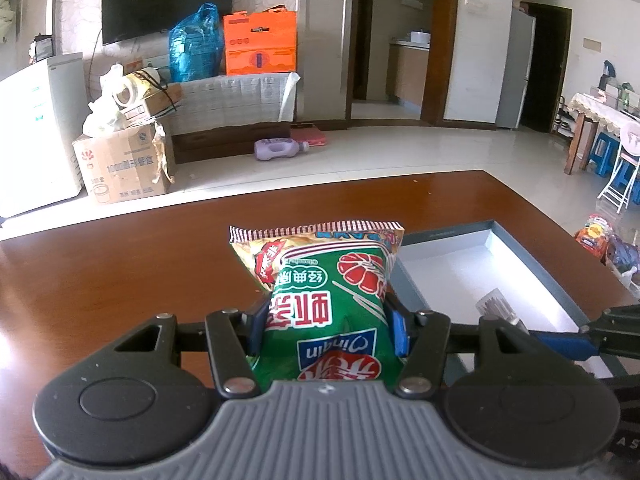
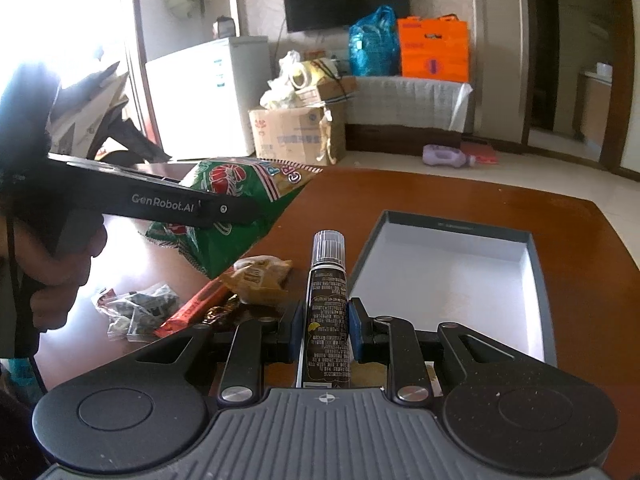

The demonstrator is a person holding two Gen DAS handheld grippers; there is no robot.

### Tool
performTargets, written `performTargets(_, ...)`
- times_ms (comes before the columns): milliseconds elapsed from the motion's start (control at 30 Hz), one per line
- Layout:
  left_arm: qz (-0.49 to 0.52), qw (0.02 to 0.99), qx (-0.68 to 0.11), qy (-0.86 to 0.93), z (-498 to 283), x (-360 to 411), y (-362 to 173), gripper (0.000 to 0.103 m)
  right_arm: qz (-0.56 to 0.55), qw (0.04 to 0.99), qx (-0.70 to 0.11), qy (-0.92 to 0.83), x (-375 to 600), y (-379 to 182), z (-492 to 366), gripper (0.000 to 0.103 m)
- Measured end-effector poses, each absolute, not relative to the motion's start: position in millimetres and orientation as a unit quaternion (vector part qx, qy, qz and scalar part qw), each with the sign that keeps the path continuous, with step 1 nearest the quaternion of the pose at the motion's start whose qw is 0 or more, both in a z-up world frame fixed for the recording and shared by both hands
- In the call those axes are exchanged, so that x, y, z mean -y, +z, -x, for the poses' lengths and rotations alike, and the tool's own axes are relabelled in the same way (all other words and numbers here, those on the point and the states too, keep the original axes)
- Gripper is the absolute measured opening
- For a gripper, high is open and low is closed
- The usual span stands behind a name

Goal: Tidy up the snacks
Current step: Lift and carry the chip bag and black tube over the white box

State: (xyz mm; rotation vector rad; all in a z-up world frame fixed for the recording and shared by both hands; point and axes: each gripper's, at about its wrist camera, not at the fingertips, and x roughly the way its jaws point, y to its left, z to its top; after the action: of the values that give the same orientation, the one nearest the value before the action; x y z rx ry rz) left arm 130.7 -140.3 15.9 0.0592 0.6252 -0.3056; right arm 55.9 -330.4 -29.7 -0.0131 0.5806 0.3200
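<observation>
The left gripper [image 1: 326, 328] has its blue-padded fingers [image 1: 400, 330] about half spread and pressed into the sides of a puffy green snack bag [image 1: 320, 280], a glossy crinkled foil pillow with a serrated striped seal, held clear above the polished reddish-brown wooden tabletop [image 1: 120, 272]. The right gripper [image 2: 324, 328] has its fingers [image 2: 356, 332] drawn close on a slim dark stick-shaped packet [image 2: 326, 304] with fine print and a ribbed silvery end, pointing forward beside the tray. The tray [image 2: 536, 280] is a shallow rectangular box with matte grey-blue walls and a smooth white floor, lying on the tabletop just right of both grippers. Left of the stick, loose snacks rest on the wood: a crumpled tan wrapper [image 2: 260, 276], a flat red packet [image 2: 196, 308] and a clear pouch of dark pieces [image 2: 136, 308], perhaps dried fruit, though blur hides detail.
</observation>
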Motion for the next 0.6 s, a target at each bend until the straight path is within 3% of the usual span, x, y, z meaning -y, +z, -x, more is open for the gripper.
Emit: performTargets(600, -0.035, 0.931, -0.305, -0.199, -133.7, 227.3, 14.4, 0.055, -0.011, 0.951, -0.284, 0.119, 372.8, -37.1, -46.3, 0.025)
